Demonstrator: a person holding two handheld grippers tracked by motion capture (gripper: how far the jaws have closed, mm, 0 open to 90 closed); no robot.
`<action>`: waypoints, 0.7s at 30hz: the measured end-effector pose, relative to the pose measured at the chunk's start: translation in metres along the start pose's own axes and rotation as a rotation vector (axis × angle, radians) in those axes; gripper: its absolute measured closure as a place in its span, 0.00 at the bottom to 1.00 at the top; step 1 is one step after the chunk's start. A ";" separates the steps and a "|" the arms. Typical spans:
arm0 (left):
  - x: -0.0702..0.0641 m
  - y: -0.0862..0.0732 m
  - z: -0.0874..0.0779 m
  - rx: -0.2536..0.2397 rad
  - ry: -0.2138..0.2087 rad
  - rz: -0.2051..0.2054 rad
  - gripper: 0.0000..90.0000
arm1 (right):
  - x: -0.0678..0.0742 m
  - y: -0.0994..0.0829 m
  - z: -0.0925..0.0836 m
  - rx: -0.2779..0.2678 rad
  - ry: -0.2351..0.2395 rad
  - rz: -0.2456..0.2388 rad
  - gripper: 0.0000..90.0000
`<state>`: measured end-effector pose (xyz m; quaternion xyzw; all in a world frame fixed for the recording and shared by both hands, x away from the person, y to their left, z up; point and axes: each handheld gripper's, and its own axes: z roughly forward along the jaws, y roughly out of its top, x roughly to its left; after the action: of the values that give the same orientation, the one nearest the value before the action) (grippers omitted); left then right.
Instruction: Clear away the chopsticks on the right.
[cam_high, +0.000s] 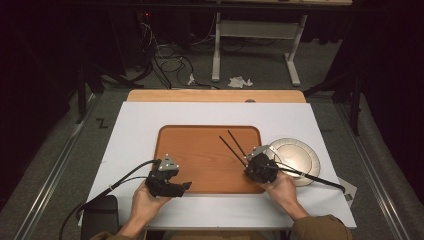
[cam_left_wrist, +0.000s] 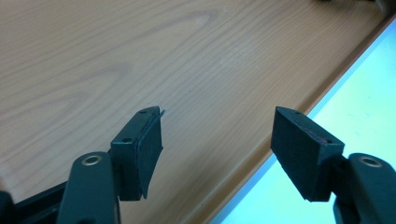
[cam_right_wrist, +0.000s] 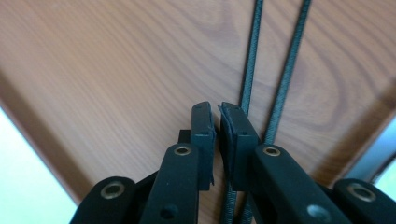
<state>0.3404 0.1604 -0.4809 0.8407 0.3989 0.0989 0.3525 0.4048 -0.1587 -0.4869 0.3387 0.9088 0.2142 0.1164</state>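
On the right side of the wooden tray (cam_high: 165, 150), seen from the high view, two black chopsticks (cam_high: 233, 150) lie close side by side. They are slanted and point toward the tray's far edge. The right gripper (cam_high: 250, 167) sits at their near ends, by the tray's right edge. A round plate (cam_high: 295, 152) stands just past that edge on the white table top (cam_high: 140, 115), and I see no food on it. Apart from the chopsticks, the tray has nothing in it. The left gripper (cam_high: 186, 186) waits at the tray's near left corner.

Next, the left gripper view. The left gripper (cam_left_wrist: 217, 140) has its fingers spread wide with nothing between them. They hang over the tray's (cam_left_wrist: 140, 56) near edge.

Last, the right gripper view. The right gripper (cam_right_wrist: 217, 121) has its fingers pressed almost together, and nothing is in the thin gap. The chopsticks (cam_right_wrist: 287, 70) run along the tray (cam_right_wrist: 93, 60) under the fingers, a bit to one side.

I think the job now is to pick up the chopsticks. To do it well, the right fingers should open, line up across both sticks, go low and squeeze them together so neither rolls away.
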 end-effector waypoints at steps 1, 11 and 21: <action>0.000 0.000 0.000 0.000 -0.001 -0.001 0.37 | -0.001 0.000 0.000 0.001 -0.008 0.004 0.94; 0.000 0.000 0.001 0.001 -0.001 0.000 0.37 | -0.005 0.001 0.001 -0.002 -0.028 0.022 0.93; 0.005 -0.001 -0.003 -0.019 0.009 -0.028 0.37 | -0.005 0.001 -0.004 -0.023 -0.023 0.005 0.88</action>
<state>0.3411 0.1660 -0.4801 0.8313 0.4112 0.1014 0.3599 0.4075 -0.1622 -0.4822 0.3421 0.9040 0.2212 0.1299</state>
